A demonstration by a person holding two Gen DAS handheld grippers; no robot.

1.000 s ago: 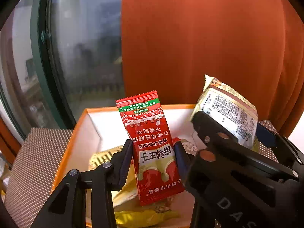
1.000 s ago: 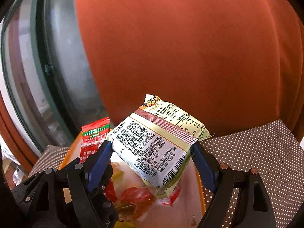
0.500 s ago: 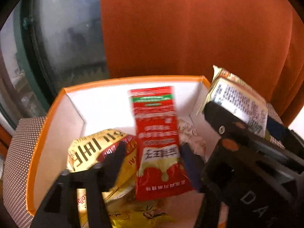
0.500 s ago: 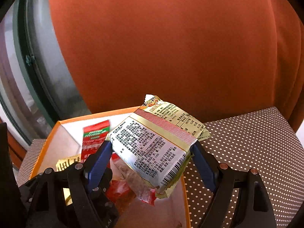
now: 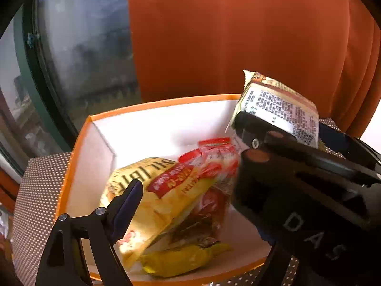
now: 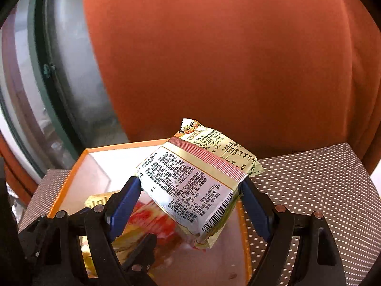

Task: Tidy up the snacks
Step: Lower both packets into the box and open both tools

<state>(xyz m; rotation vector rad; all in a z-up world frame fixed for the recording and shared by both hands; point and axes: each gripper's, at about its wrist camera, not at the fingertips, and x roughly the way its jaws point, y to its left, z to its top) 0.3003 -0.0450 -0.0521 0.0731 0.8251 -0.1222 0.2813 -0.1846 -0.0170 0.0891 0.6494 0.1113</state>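
Observation:
An orange-rimmed white box point(image 5: 166, 102) holds several snack packets. A red sachet point(image 5: 216, 152) lies blurred on a large yellow packet point(image 5: 152, 190) inside it. My left gripper point(image 5: 190, 197) hangs open and empty above the box; only its left finger point(image 5: 128, 197) shows clearly, the right one is hidden behind the other tool. My right gripper point(image 6: 190, 200) is shut on a cream and white printed packet point(image 6: 197, 181), held above the box's right side point(image 6: 243, 217). That packet also shows in the left wrist view point(image 5: 281, 109).
The box stands on a brown dotted tablecloth point(image 6: 321, 186). An orange curtain point(image 6: 226, 59) hangs close behind it. A dark-framed window point(image 5: 59, 59) is at the left. The right tool's black body point(image 5: 309, 190) fills the right of the left wrist view.
My left gripper has opened and let go of the red sachet, which has dropped onto the packets in the box. The right gripper has come lower over the box with its packet.

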